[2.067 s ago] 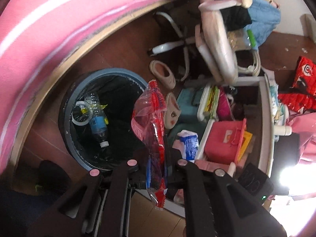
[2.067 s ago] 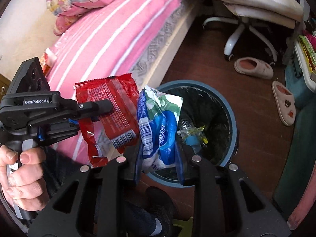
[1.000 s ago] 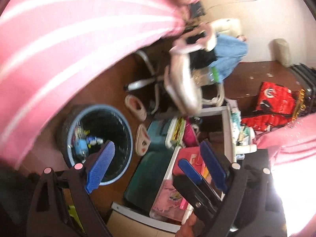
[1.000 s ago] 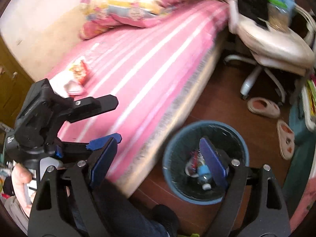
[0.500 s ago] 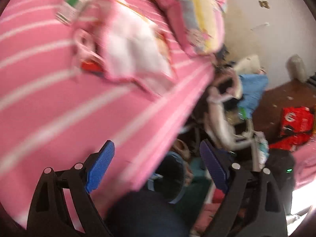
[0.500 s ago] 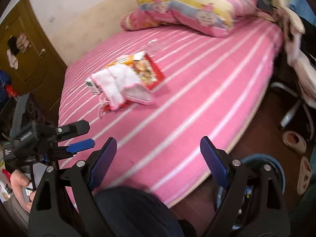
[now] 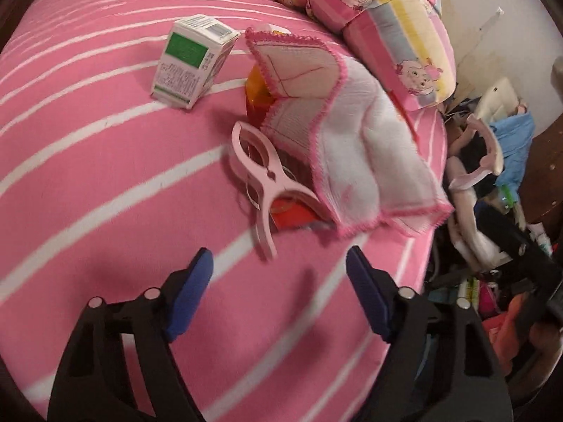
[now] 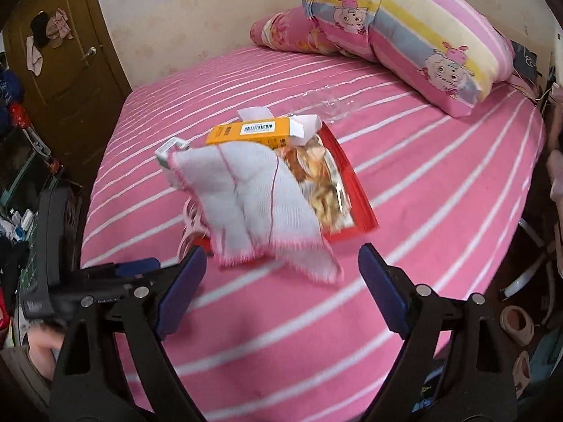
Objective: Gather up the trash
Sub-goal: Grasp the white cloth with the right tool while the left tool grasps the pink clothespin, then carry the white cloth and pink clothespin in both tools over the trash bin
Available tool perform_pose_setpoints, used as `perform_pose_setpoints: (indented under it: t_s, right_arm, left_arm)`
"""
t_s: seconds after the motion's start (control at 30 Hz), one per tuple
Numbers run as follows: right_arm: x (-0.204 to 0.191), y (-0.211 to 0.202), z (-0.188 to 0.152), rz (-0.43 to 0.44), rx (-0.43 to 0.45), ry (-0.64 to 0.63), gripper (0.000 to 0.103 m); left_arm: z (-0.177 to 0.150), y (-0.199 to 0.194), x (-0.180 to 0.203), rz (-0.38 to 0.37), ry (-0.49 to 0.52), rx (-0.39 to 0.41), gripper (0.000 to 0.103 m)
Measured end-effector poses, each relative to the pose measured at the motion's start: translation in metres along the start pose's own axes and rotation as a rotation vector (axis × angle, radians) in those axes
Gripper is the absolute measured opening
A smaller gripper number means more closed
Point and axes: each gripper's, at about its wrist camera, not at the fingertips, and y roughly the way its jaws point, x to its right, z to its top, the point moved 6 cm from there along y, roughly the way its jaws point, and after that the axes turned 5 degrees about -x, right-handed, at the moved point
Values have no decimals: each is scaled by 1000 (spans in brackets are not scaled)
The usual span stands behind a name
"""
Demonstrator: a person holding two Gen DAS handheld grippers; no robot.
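Both grippers are open and empty above the pink striped bed [image 8: 422,190]. A red snack bag [image 8: 337,190] lies mid-bed under a white towel with pink trim [image 8: 253,211]. An orange box [image 8: 253,130] rests behind it, and a clear plastic wrapper [image 8: 327,100] lies nearer the pillows. My right gripper [image 8: 281,281] hovers just short of the towel's near edge. In the left wrist view the towel [image 7: 352,140] covers the red bag [image 7: 292,211], with a pink clothes peg [image 7: 260,183] and a green-and-white carton [image 7: 190,59] beside it. My left gripper [image 7: 279,288] is just short of the peg.
Striped cartoon pillows [image 8: 422,35] lie at the bed's head. A brown door [image 8: 59,70] stands at the far left. A chair with clothes [image 7: 485,161] and clutter sit beyond the bed's right edge. Slippers [image 8: 517,323] lie on the floor at right.
Both grippers let go of their wrappers over the bin, opened, then swung from the bin up to the bed. Now they hover close to the towel and snack bag.
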Motion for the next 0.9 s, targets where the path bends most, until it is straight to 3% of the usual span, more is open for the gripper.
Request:
perform_pose_setpoints:
  t_s: [0.17,0.27,0.37,0.53,0.7,0.9]
  right_arm:
    - [-1,26,14,-20,-26,-18,87]
    - [-1,39,17,-21,-49,-10,86]
    - [-3,54,16,16,-114,3,73]
    - [-2,60,19,-2,-134,-3,48]
    - [-2,53,15,-2,-131,1,16]
    - [-10,37,13,33,-81,-1,11]
  left_arm:
    - [12,15,-5,38,13,9,57]
    - [14,17,-5,51,18,8,42]
    - [16,18,-7,53,12,11,30]
    - [14,19,-10,35,-4,8,13]
    - [10,17,-10,31,-12,13,12]
    - [10,5,-16,2,-61,38,12]
